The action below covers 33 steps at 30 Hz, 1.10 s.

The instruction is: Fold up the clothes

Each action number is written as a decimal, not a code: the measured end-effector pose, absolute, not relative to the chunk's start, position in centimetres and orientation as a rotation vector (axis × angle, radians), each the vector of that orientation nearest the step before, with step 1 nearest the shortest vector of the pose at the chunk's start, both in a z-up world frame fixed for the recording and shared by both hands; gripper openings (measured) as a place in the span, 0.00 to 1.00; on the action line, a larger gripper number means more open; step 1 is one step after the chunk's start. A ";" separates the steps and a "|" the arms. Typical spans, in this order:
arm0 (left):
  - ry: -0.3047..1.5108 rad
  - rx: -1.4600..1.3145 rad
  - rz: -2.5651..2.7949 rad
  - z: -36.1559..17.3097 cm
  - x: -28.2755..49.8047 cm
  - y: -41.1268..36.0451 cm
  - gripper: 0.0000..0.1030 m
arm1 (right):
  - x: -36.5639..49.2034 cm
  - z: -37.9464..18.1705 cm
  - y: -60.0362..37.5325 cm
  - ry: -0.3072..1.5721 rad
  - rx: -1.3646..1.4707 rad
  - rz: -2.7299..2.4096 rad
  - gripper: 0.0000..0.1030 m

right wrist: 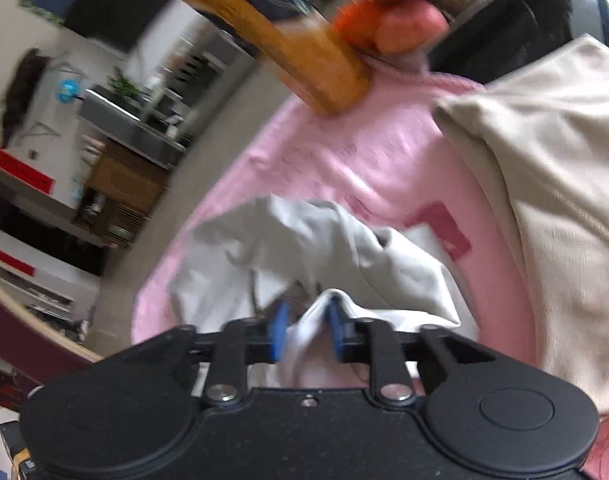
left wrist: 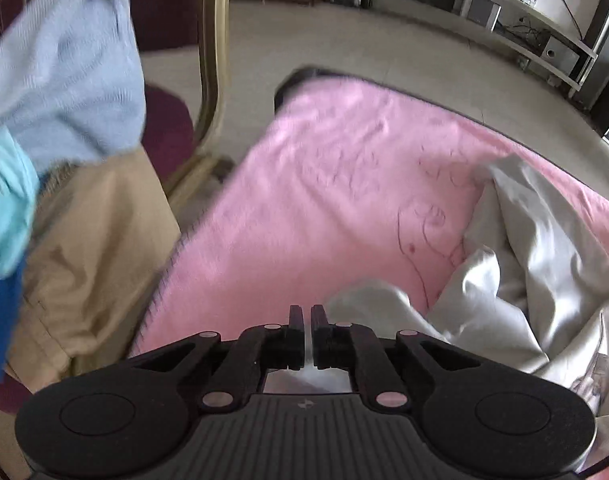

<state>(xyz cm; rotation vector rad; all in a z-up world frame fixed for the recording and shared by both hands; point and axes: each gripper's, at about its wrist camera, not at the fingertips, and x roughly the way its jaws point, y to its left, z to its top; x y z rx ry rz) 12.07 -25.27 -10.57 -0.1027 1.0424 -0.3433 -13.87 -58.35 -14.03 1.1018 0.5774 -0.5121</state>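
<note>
Blurred by motion: orange box (right wrist: 272, 40) and reddish round items (right wrist: 396, 12), not identifiable. Cut off at left edge: light blue garment (left wrist: 64, 64), turquoise cloth (left wrist: 6, 208). Cut off at right edge: grey garment (left wrist: 544, 280), beige cloth (right wrist: 552, 200). Hidden under pink blanket (left wrist: 324, 200): most of the surface. Too small to tell: shelf contents (left wrist: 484, 4).

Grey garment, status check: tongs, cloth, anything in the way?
Right tongs shut on grey garment, bunched on pink blanket. Left tongs shut, whether gripping cloth unclear. Beige cushion beside garment; clothes pile at left.
</note>
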 end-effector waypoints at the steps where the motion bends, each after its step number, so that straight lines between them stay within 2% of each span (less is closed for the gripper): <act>1: 1.051 -0.121 -0.350 -10.6 12.0 -24.9 0.10 | -14.3 -14.0 -58.2 0.577 1.114 -0.506 0.23; 3: 1.068 -0.159 -0.365 -10.7 11.7 -24.2 0.17 | -15.0 -13.9 -58.0 0.578 1.137 -0.494 0.27; 5: 1.085 -0.197 -0.379 -10.8 11.5 -23.5 0.18 | -15.8 -13.7 -57.8 0.578 1.160 -0.482 0.34; 11: 1.139 -0.430 -0.451 -10.3 9.5 -21.7 0.18 | -17.3 -14.3 -57.7 0.529 1.276 -0.407 0.35; 13: 1.124 -0.489 -0.467 -9.9 8.4 -21.4 0.22 | -17.6 -14.2 -57.8 0.504 1.284 -0.409 0.35; 16: 1.111 -0.491 -0.439 -9.9 8.1 -21.4 0.29 | -18.1 -14.0 -58.1 0.482 1.290 -0.411 0.35; 20: 1.184 -0.552 -0.414 -11.4 9.7 -21.7 0.32 | -18.3 -14.2 -58.3 0.488 1.293 -0.398 0.35; 27: 1.262 -0.563 -0.361 -12.7 12.4 -23.0 0.32 | -18.2 -14.3 -58.1 0.506 1.279 -0.384 0.37; 30: 1.293 -0.561 -0.323 -13.1 13.2 -23.0 0.35 | -17.8 -14.2 -57.9 0.518 1.264 -0.371 0.40; 33: 1.337 -0.555 -0.304 -13.9 14.0 -23.3 0.35 | -17.5 -14.1 -57.5 0.528 1.245 -0.356 0.43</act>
